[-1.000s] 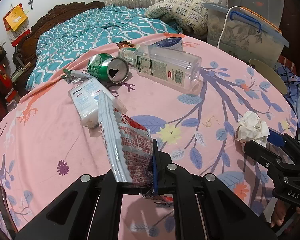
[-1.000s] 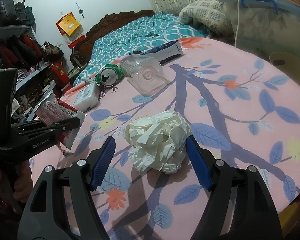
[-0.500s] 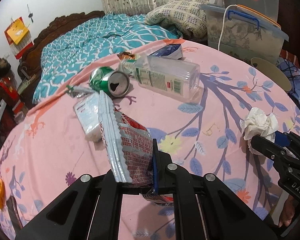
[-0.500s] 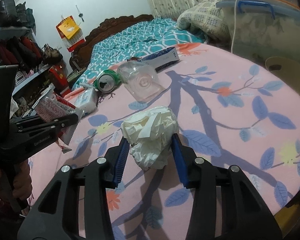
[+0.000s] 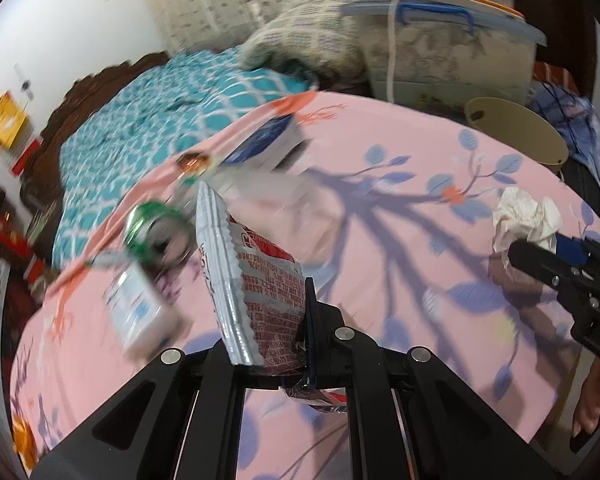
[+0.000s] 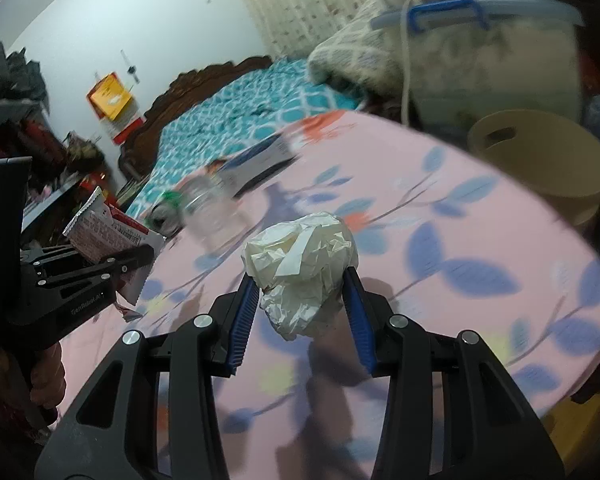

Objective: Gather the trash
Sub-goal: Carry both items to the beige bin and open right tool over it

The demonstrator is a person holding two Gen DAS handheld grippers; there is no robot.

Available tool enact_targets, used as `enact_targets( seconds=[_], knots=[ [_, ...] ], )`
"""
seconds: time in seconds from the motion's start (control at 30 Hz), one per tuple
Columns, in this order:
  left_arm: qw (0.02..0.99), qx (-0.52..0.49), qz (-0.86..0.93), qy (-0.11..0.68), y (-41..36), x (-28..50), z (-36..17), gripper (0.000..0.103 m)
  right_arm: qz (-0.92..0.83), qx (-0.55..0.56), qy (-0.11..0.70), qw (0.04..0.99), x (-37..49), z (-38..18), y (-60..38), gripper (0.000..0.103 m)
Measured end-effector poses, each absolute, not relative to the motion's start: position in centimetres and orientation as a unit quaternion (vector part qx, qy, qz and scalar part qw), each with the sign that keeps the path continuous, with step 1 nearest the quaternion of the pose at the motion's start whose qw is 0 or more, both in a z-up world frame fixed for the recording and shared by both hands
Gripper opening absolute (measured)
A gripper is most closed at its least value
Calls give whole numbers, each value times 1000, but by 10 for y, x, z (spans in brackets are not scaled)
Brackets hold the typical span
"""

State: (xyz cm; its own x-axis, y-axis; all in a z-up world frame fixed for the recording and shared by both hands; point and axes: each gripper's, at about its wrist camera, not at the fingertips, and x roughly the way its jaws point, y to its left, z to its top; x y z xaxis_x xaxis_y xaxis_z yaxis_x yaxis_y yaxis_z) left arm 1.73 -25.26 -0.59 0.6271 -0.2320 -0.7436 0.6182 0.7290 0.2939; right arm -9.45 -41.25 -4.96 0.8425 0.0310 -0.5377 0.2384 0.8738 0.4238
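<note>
My left gripper [image 5: 288,316] is shut on a red and silver snack wrapper [image 5: 256,276], which stands up from its jaws above the pink floral sheet [image 5: 400,264]. In the right wrist view my right gripper [image 6: 299,280] is shut on a crumpled white tissue wad [image 6: 304,260], held just off the sheet with its shadow below. The right gripper [image 5: 540,258] and the tissue [image 5: 524,216] also show at the right of the left wrist view. At the left of the right wrist view, the left gripper [image 6: 136,258] carries the wrapper [image 6: 104,236].
On the sheet, blurred, lie a green can [image 5: 156,232], a clear plastic bottle [image 5: 272,192], a white tissue pack [image 5: 140,312] and a blue-and-white box [image 5: 268,140]. A tan bin [image 6: 540,160] stands off the bed's right edge, before a lidded storage box [image 5: 452,52].
The right gripper closed on the tissue wad and lifted it off the sheet. Both grippers swung right, toward the tan bin, with their loads. The left gripper stayed shut on the wrapper.
</note>
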Motion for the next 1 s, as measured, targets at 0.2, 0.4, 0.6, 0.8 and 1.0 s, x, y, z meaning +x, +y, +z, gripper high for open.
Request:
enact_targets(
  seconds=[0.2, 0.4, 0.6, 0.8, 1.0],
  knots=[
    [843, 317, -294, 319, -331, 15, 0, 8, -100, 267, 249, 926, -109, -43, -472, 46],
    [829, 340, -324, 304, -395, 13, -1, 8, -136, 278, 227, 923, -125, -38, -517, 46],
    [817, 358, -340, 296, -441, 10, -7, 7, -154, 287, 217, 920, -132, -40, -547, 46],
    [809, 371, -350, 291, -475, 7, -14, 7, -164, 293, 214, 917, -133, -44, -569, 46],
    [802, 384, -354, 291, -506, 9, -24, 7, -176, 295, 211, 915, -136, -47, -587, 46]
  ],
)
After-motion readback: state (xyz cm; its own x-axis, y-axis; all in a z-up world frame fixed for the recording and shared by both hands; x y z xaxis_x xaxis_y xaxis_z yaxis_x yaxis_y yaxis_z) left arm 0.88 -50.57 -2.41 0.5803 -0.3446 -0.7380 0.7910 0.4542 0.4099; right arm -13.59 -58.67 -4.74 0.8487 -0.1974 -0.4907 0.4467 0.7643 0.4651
